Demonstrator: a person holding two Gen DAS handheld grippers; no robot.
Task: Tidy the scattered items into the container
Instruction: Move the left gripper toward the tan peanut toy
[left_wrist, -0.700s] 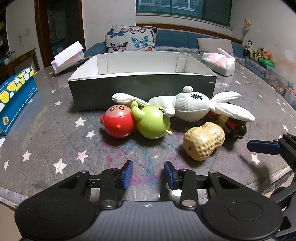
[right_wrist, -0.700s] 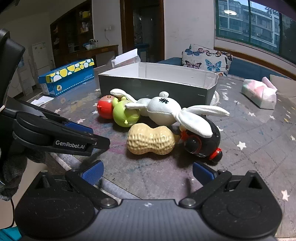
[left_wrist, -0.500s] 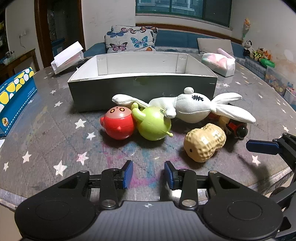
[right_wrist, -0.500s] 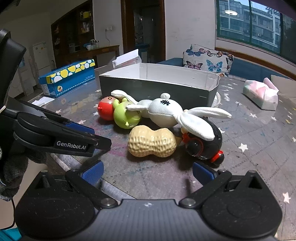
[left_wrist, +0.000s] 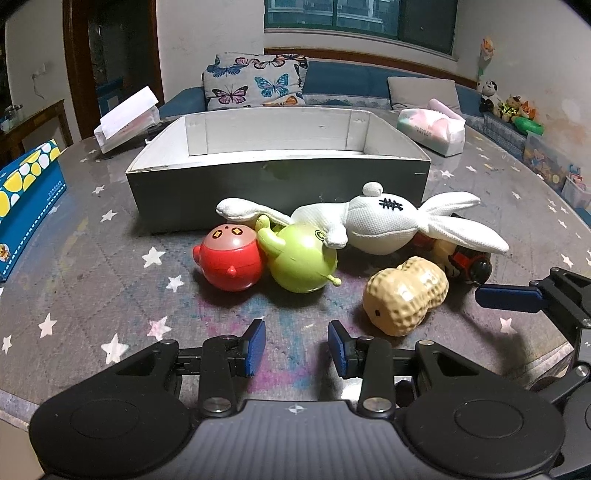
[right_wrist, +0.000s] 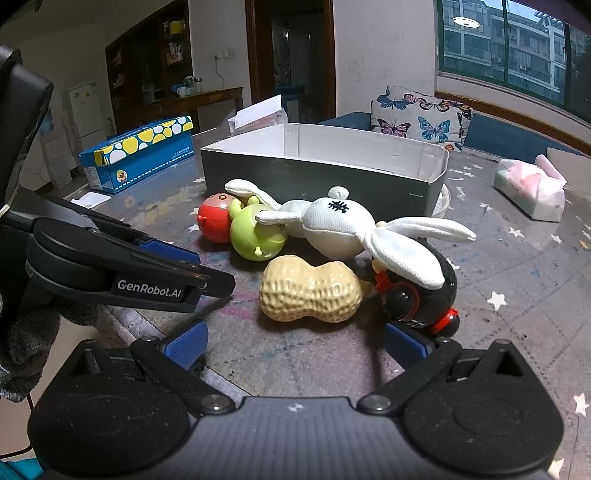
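A grey box with white inside stands open on the starred table. In front of it lie a red round toy, a green round toy, a white plush rabbit, a tan peanut toy and a black-and-red toy car. My left gripper is open and empty, just short of the green toy. My right gripper is wide open and empty, just short of the peanut and car.
A blue dotted carton lies at the left. A tissue pack sits at the right rear. A white paper box stands behind the grey box. The table edge runs close under both grippers.
Both grippers have moved slightly forward toward the toys. Nothing was taken hold of.
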